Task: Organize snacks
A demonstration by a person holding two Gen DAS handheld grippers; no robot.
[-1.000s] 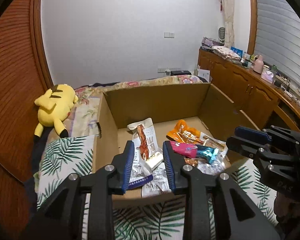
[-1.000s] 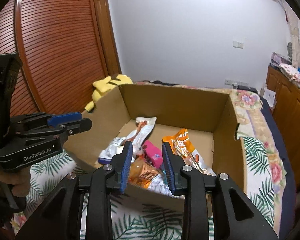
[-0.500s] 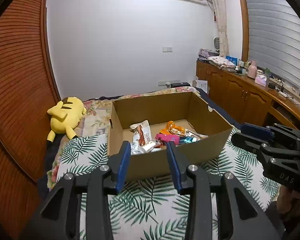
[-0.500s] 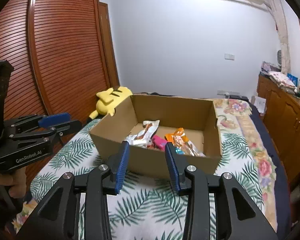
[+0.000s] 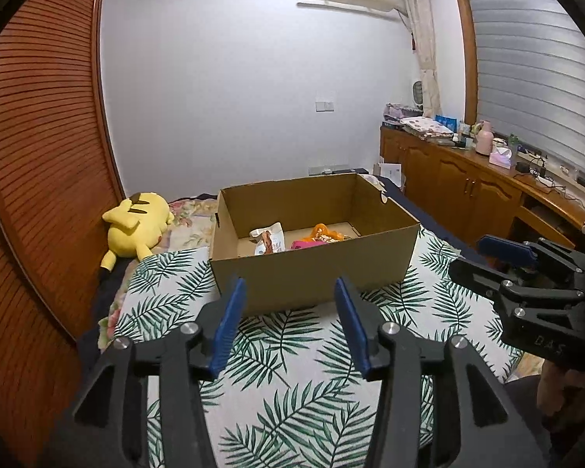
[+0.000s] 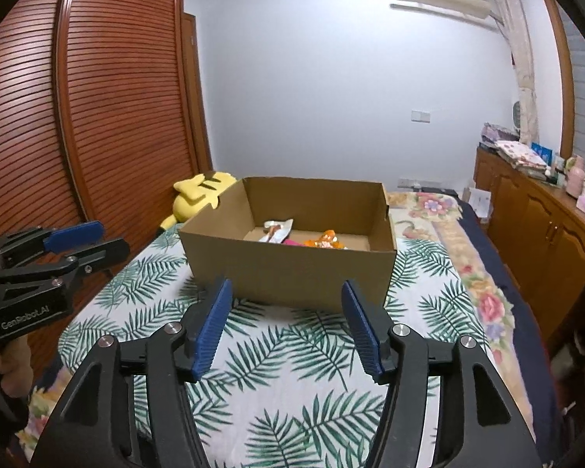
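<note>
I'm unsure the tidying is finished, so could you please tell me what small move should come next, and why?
Probably set both down: the left hand-held gripper and right hand-held gripper are open and empty, and the colourful snack packets lie inside the brown cardboard box.

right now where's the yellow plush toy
In the left wrist view the yellow plush toy lies left of the cardboard box, against the slatted wooden doors.

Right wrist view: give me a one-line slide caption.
Open right tongs hang empty before a cardboard box of snack packets on a leaf-print bedspread, left tongs alongside.
</note>
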